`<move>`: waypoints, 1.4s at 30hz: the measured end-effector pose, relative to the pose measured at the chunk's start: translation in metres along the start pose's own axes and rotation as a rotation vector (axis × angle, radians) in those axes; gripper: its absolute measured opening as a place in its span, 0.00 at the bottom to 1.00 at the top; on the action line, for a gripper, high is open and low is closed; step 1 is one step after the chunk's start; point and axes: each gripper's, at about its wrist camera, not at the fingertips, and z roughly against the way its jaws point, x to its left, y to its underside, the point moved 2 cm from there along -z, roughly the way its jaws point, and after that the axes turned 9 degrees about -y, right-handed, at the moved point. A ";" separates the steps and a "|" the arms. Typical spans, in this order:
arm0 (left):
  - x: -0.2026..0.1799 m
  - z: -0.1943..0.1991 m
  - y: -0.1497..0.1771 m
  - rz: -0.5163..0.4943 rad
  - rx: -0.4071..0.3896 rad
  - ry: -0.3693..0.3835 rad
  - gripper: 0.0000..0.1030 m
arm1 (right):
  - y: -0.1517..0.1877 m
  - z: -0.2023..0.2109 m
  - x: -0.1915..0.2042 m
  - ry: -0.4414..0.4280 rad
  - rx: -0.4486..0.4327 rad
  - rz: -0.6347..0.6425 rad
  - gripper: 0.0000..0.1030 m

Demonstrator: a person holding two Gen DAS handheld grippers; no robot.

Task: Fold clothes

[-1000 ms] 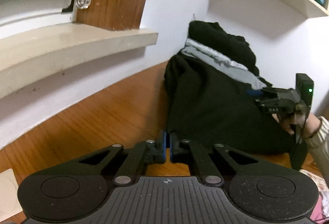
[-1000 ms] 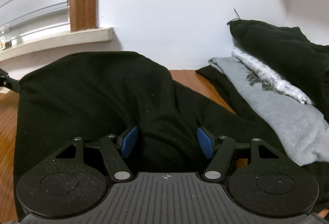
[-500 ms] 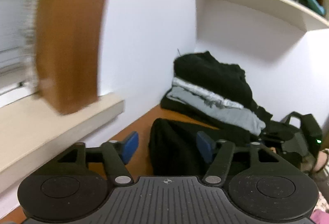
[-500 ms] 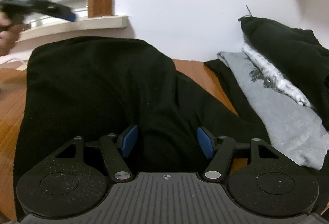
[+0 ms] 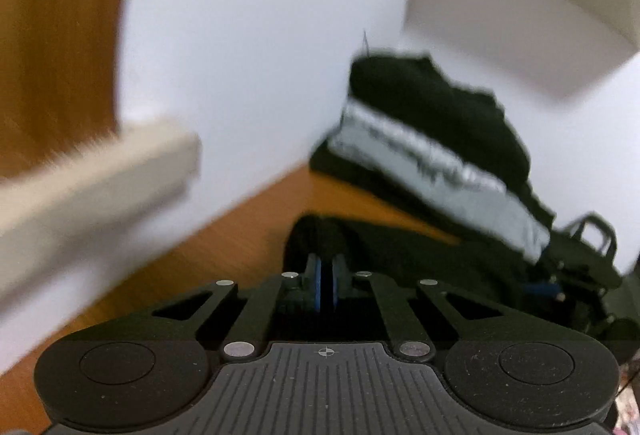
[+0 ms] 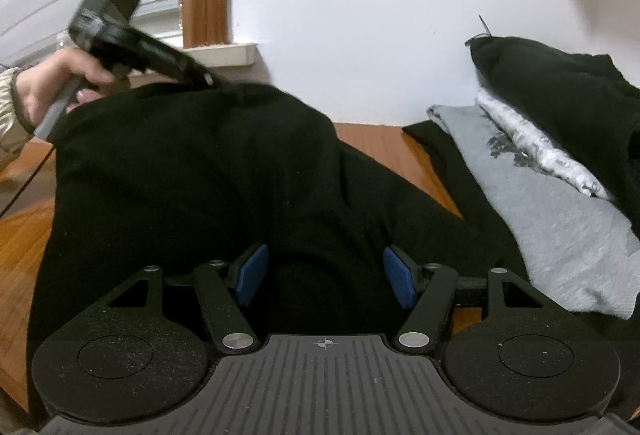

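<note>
Black garment (image 6: 192, 171) fills centre-left of the right wrist frame, humped on the wooden counter (image 6: 384, 143), far edge raised. Left tongs (image 5: 326, 277) pressed together, apparently pinching that far edge; blur makes the bite unclear. Right tongs (image 6: 324, 273) spread, straddling the near cloth, gripping nothing. Folded stack (image 6: 552, 171) sits at right. Judgement: carry the pinched edge low and square, right tongs pinning the crease, clear of the stack.

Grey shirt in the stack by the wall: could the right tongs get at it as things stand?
Probably yes. The right tongs are open over the black garment, and the grey shirt lies exposed beside it, only its far part under the black pile.
</note>
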 end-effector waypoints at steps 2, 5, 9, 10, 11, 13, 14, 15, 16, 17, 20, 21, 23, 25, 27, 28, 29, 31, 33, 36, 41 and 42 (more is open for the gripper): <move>0.018 0.011 0.002 0.029 -0.036 -0.077 0.00 | 0.000 0.000 -0.001 -0.008 0.000 -0.011 0.61; 0.031 0.025 0.007 0.035 -0.060 -0.137 0.00 | 0.001 -0.001 -0.002 -0.011 -0.001 -0.014 0.61; 0.017 0.037 0.009 0.014 -0.074 -0.113 0.17 | -0.001 -0.002 -0.003 -0.011 0.003 -0.011 0.62; 0.012 0.037 0.007 0.013 -0.075 -0.101 0.26 | -0.002 -0.002 -0.002 -0.008 0.005 -0.010 0.62; 0.007 0.034 0.003 0.002 -0.074 -0.099 0.43 | -0.002 -0.002 -0.002 -0.006 0.005 -0.011 0.62; -0.004 0.022 -0.006 -0.023 -0.060 -0.093 0.54 | -0.002 -0.002 -0.001 -0.001 0.005 -0.014 0.62; -0.010 0.013 -0.011 -0.037 -0.045 -0.086 0.56 | -0.002 -0.002 -0.001 0.002 0.005 -0.015 0.62; -0.012 0.006 -0.014 -0.042 -0.021 -0.083 0.56 | -0.001 -0.002 -0.001 0.002 0.004 -0.018 0.62; -0.015 -0.005 -0.015 -0.052 0.005 -0.093 0.56 | -0.001 -0.002 -0.001 0.003 0.002 -0.020 0.62; -0.019 -0.015 -0.017 -0.063 0.031 -0.104 0.56 | 0.000 -0.002 -0.001 0.004 0.000 -0.022 0.62; -0.015 -0.041 -0.014 -0.060 0.096 -0.128 0.55 | 0.001 -0.002 -0.002 -0.001 -0.006 -0.023 0.62; -0.011 -0.045 -0.013 -0.037 0.102 -0.113 0.39 | 0.002 -0.002 -0.002 -0.002 -0.008 -0.023 0.62; -0.003 -0.045 -0.013 0.015 0.080 -0.080 0.06 | 0.003 -0.002 -0.002 -0.002 -0.010 -0.022 0.62; 0.005 -0.035 -0.014 0.061 0.015 -0.097 0.02 | 0.004 -0.001 -0.002 -0.004 -0.012 -0.025 0.62; 0.009 -0.026 -0.014 0.086 -0.032 -0.121 0.03 | 0.005 -0.001 -0.003 -0.012 -0.017 -0.028 0.62; 0.010 -0.023 -0.013 0.084 -0.042 -0.135 0.03 | 0.006 -0.001 -0.004 -0.016 -0.020 -0.030 0.62; 0.010 -0.019 -0.012 0.083 -0.052 -0.149 0.03 | 0.006 -0.001 -0.005 -0.021 -0.023 -0.032 0.62; 0.011 -0.012 -0.011 0.080 -0.072 -0.178 0.02 | 0.006 -0.002 -0.007 -0.027 -0.028 -0.035 0.62; 0.012 -0.005 -0.009 0.077 -0.092 -0.206 0.01 | 0.006 -0.002 -0.008 -0.027 -0.031 -0.038 0.62; 0.006 0.009 -0.012 0.047 -0.095 -0.177 0.01 | 0.003 -0.002 -0.009 -0.021 -0.030 -0.040 0.62; -0.009 -0.002 -0.013 -0.026 -0.054 -0.175 0.13 | -0.010 0.020 -0.032 -0.023 -0.108 -0.159 0.63; -0.011 -0.006 -0.012 -0.038 -0.042 -0.177 0.13 | -0.010 0.018 -0.039 -0.015 -0.105 -0.192 0.63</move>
